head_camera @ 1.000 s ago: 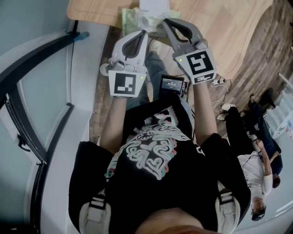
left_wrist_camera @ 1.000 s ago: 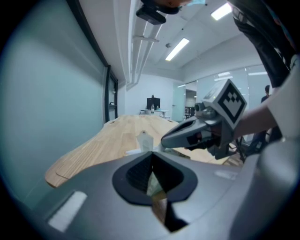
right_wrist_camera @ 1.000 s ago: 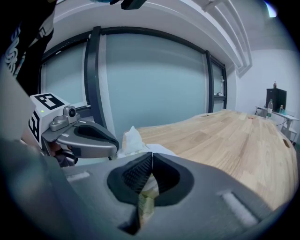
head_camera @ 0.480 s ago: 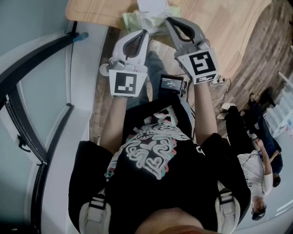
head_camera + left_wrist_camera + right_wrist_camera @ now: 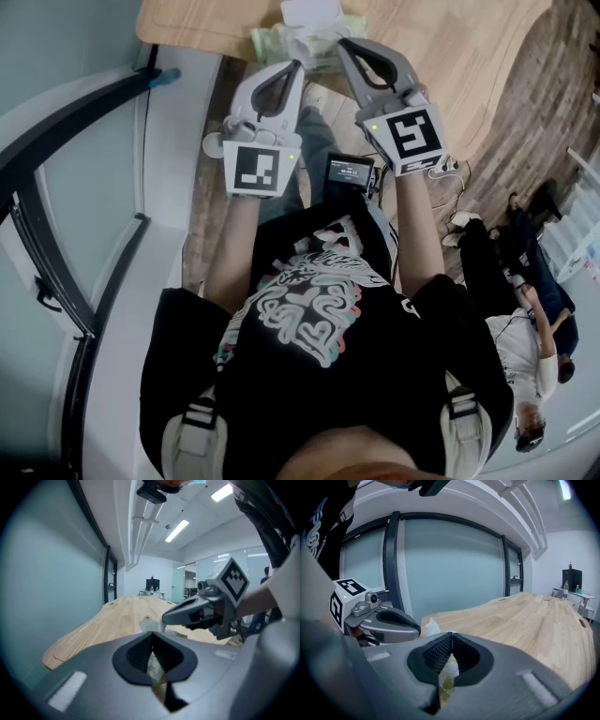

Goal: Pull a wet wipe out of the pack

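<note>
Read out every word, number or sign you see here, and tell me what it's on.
Screen at the waist: lit text, too small to read.
Shirt: swirled print, no legible words.
Left cube, right cube: black-and-white square markers, no words.
Pack: print too blurred to read.

Long pale wooden table (image 5: 469, 56) beside frosted glass wall (image 5: 454, 569), ceiling strip lights (image 5: 177, 530) overhead

Bright, even office light; both gripper views are fisheye with dark corners.
The ceiling strip lights (image 5: 177, 530) glare white, and the wooden table (image 5: 117, 620) carries only faint, soft shadows. Straight lines bend towards the edges. The left gripper (image 5: 151, 633) and right gripper (image 5: 452, 634) blur close to the lens.
</note>
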### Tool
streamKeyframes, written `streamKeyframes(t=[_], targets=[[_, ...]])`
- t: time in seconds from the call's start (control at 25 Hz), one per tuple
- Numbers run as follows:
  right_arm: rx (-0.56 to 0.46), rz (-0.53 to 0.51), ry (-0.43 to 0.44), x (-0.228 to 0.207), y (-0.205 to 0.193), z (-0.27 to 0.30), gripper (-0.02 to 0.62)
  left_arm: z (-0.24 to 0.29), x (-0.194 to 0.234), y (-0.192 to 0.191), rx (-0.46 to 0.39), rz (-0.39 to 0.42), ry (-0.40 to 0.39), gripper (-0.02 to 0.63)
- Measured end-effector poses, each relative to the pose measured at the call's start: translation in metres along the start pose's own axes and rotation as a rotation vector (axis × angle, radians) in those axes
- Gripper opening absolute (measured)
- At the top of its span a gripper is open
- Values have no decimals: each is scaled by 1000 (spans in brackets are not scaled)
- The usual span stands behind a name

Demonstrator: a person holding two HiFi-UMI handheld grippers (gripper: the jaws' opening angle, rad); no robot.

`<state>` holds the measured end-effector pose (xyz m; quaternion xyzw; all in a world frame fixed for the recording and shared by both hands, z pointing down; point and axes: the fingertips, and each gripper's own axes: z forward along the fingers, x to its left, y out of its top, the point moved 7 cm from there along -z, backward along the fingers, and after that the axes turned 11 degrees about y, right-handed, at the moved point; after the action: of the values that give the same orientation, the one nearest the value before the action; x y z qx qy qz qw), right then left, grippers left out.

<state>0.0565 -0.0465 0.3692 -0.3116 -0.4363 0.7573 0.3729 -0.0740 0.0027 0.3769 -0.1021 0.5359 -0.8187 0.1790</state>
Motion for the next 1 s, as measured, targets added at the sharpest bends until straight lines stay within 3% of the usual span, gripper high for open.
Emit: streamKeyframes(t=[1.0], targets=[[-4,0,-19,-3,3,-5,2,-1,2,0,-8,-11,0,-9]])
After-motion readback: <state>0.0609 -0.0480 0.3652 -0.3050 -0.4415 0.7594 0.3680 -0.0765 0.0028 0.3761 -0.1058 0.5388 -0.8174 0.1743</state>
